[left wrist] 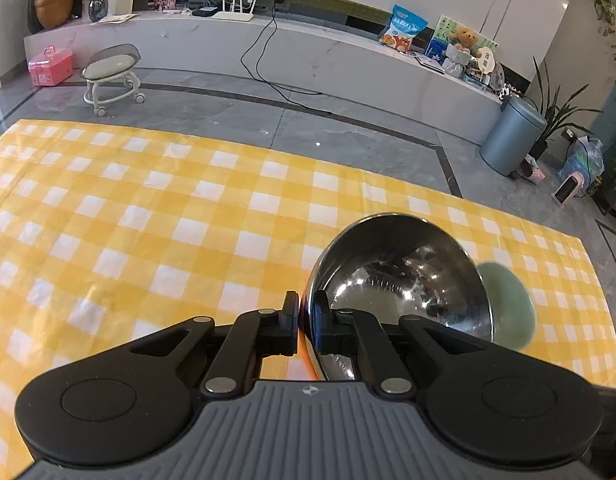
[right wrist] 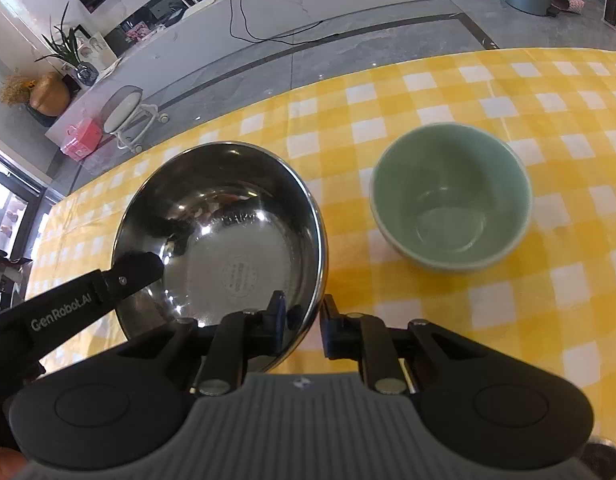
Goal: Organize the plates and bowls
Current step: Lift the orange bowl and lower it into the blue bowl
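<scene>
Jaws of both grippers, left gripper (left wrist: 306,320) and right gripper (right wrist: 302,320), pinch steel bowl (right wrist: 228,232) rim.

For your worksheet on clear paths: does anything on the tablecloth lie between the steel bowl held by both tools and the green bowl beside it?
Nothing visible does. Between the steel bowl and the green bowl lies only bare checked tablecloth. The left tool and right tool grip the steel bowl's rim.

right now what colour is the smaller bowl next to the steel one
Pale green bowl, clearest in the right wrist view.
</scene>
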A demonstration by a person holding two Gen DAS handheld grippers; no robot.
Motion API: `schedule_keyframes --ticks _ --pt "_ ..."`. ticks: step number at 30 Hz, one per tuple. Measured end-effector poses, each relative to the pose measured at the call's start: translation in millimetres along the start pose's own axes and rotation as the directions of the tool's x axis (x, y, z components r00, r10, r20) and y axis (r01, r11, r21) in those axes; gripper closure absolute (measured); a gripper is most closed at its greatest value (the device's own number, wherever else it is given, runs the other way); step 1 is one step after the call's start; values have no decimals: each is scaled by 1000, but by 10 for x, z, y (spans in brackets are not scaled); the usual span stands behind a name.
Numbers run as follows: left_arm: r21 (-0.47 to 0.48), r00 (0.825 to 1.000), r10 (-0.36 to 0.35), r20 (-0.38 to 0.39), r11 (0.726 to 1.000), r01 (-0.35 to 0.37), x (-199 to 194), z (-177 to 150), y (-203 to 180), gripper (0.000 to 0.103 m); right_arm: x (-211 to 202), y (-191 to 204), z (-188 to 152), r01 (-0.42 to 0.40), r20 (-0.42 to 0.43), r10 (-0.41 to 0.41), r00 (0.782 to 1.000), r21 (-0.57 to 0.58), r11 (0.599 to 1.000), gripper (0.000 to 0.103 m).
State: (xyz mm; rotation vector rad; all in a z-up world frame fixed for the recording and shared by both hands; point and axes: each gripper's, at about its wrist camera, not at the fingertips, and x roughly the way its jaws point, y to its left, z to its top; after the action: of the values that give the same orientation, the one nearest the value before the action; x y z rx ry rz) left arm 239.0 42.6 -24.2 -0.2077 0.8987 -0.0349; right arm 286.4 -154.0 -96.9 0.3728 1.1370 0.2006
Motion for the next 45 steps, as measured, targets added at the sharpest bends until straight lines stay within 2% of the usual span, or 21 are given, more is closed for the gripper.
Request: schedule_keyframes --ticks 11,17,29,36,45 --pt "-18 1000 -16 -22 1000 15 -503 -255 -26 96 -555 65 -286 4 19 -3 1000 -63 998 89" --pt "-19 998 -41 -42 999 40 -774 -388 -107 96 -877 -44 -460 -12 9 13 1000 -60 998 89" --pt "8 992 -103 -72 995 104 -1165 -684 -441 95 -1499 -337 -807 6 21 -5 1000 -76 997 89" --pt "14 985 -141 -99 990 143 -1213 -790 -737 95 -1757 -629 -855 30 12 -30 999 -60 998 90" --pt "-4 968 -166 -189 986 168 -957 -925 -1004 96 -1816 -982 -871 90 -9 -90 996 -31 995 90"
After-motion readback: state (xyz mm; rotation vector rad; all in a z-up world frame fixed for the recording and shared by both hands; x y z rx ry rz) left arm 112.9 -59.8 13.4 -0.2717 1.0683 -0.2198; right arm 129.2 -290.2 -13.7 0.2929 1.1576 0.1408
